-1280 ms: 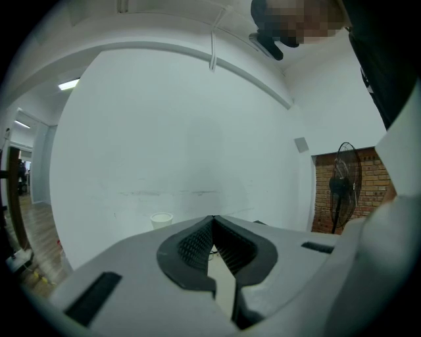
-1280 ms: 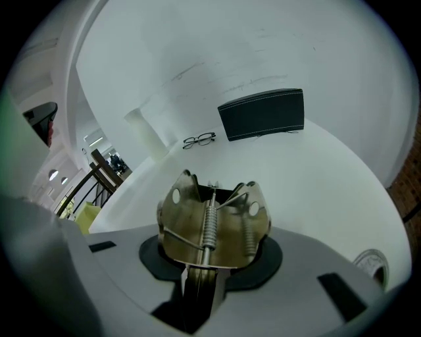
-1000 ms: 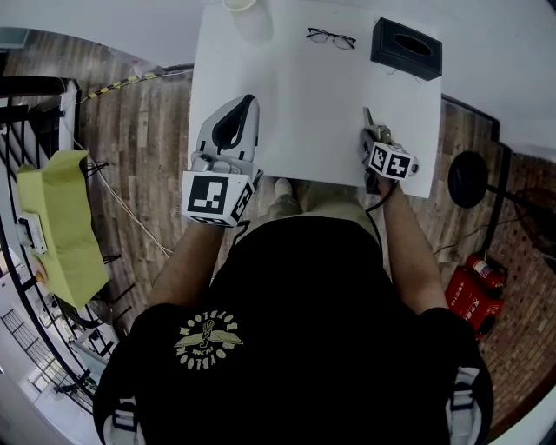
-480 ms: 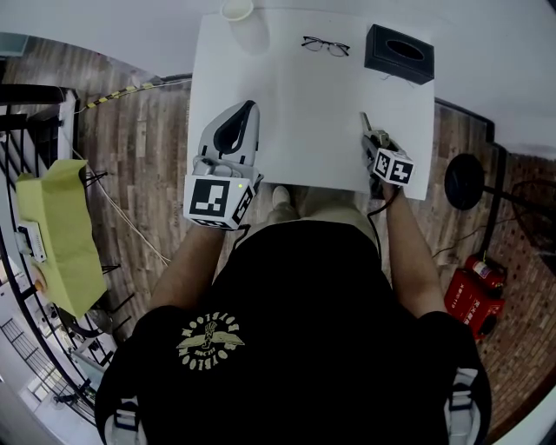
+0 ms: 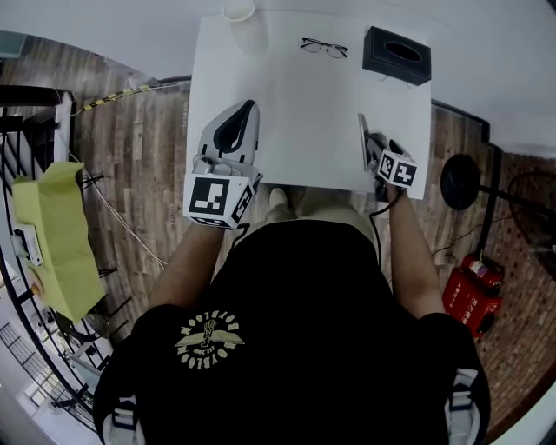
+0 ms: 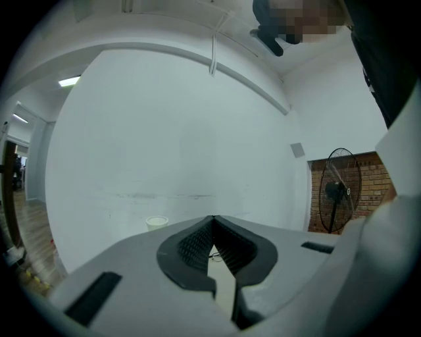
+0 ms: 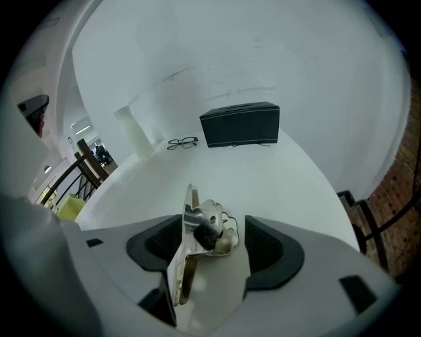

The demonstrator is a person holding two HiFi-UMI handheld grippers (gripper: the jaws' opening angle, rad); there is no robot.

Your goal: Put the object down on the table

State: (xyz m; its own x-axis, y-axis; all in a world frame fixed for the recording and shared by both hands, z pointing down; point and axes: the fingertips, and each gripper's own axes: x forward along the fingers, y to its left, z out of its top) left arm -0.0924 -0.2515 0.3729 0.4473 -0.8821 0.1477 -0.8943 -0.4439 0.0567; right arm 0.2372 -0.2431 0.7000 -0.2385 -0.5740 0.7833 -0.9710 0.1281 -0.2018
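Metal tool [image 7: 204,227] over table [image 5: 295,104]; shirt logo [image 5: 208,341] illegible.

Shirt emblem [image 5: 206,335] txt — illegible

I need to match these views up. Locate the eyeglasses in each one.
Head view: eyeglasses top centre, right of the white cup.
Left gripper view: tiny, low centre, lower right of the cup.
Right gripper view: upper left of centre, right of the cup.
Shared landmark: the white cup.
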